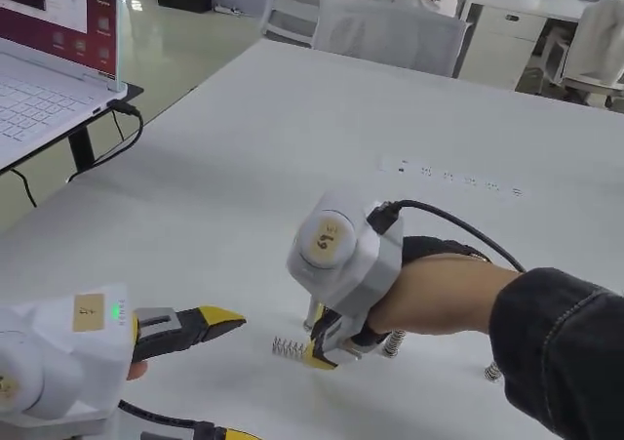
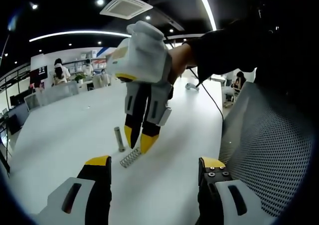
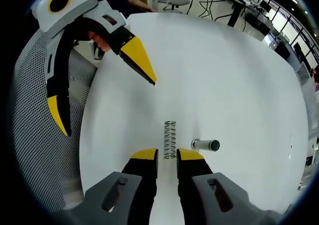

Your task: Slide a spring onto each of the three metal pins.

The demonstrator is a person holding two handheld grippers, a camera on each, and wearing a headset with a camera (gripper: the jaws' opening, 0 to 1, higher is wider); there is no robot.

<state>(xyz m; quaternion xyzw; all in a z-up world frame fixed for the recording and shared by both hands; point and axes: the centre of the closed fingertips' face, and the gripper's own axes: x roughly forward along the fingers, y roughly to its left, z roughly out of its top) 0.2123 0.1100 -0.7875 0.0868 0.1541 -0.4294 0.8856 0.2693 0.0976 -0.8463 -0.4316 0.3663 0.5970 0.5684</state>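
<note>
A loose spring (image 1: 286, 347) (image 3: 170, 135) (image 2: 130, 157) lies flat on the white table (image 1: 292, 147). My right gripper (image 1: 320, 355) (image 3: 167, 156) (image 2: 139, 146) points down at it, jaws narrowly open with the spring's near end between the tips. A bare metal pin (image 1: 314, 315) (image 3: 205, 145) (image 2: 119, 138) stands upright just beside them. Two more pins (image 1: 393, 342) (image 1: 493, 371) stand to the right and seem to carry springs. My left gripper (image 1: 242, 377) (image 2: 155, 162) (image 3: 109, 107) hovers wide open at the lower left, holding nothing.
A laptop (image 1: 39, 89) on a stand with a black cable (image 1: 122, 133) sits at the left. Chairs (image 1: 390, 30) stand beyond the far edge. A mesh chair (image 2: 269, 150) is close behind the grippers. A hand and dark sleeve (image 1: 546, 333) hold the right gripper.
</note>
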